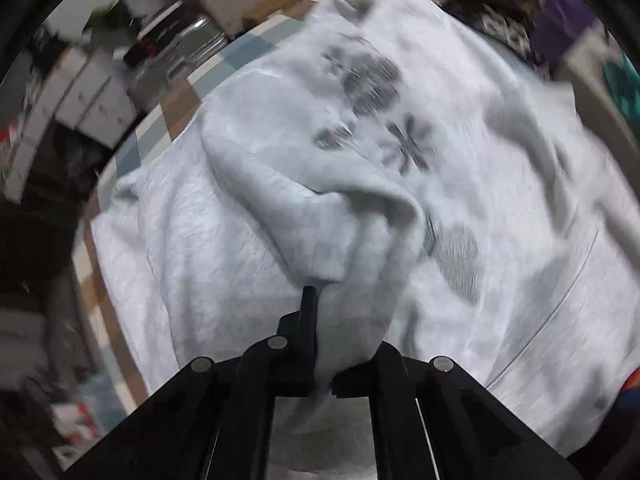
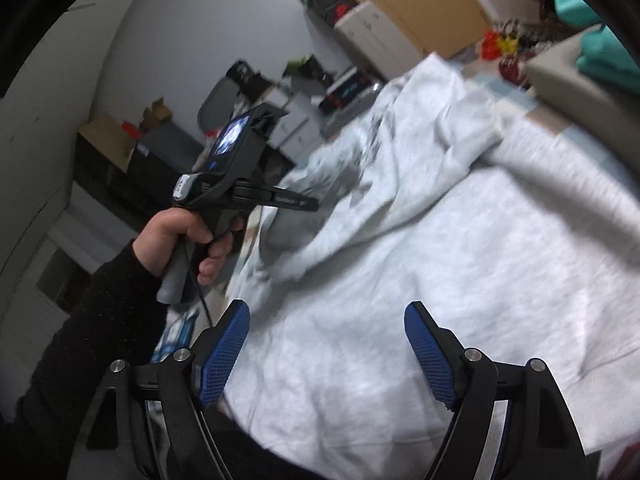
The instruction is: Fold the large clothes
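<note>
A large pale grey sweatshirt with dark grey flower prints lies rumpled across the table and fills most of the left wrist view. My left gripper points steeply down at it and is shut on a raised fold of the cloth, which runs down between the black fingers. The right wrist view shows the same sweatshirt and the left gripper held in a person's hand. My right gripper hovers over the near flat part of the cloth, open, with nothing between its blue pads.
A checked blue, brown and white tablecloth shows at the sweatshirt's far left edge. White drawers, cardboard boxes and dark bins stand beyond. Teal cloth lies on a beige block at the right. A black sleeve is at the left.
</note>
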`<move>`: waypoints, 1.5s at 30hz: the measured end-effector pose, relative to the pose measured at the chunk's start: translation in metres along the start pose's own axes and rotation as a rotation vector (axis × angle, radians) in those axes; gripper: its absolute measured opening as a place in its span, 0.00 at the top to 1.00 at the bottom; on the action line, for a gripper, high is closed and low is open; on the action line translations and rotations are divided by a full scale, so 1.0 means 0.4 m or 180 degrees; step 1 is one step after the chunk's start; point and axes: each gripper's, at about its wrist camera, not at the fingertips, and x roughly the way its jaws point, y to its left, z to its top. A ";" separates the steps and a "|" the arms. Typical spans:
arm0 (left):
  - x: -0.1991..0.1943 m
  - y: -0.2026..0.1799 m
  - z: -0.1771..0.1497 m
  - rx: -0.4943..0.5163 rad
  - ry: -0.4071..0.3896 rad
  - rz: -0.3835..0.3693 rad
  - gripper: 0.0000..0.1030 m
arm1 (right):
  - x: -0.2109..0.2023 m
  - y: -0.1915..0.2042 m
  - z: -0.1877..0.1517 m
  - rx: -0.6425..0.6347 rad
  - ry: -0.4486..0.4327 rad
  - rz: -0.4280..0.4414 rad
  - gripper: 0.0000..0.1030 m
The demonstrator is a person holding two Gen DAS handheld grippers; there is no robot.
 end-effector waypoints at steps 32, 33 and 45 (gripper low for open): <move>-0.117 0.162 -0.404 -0.1980 -0.1978 -0.2540 0.23 | 0.044 0.027 -0.004 -0.0190 0.0123 -0.0312 0.22; -0.122 0.166 -0.430 -0.2034 -0.2151 -0.2486 0.22 | 0.054 0.033 0.006 -0.0240 0.0140 -0.0320 0.22; 0.152 0.250 -0.406 -0.3055 -0.1109 -0.2647 0.24 | 0.400 -0.072 0.261 0.0025 0.0939 -0.1036 0.15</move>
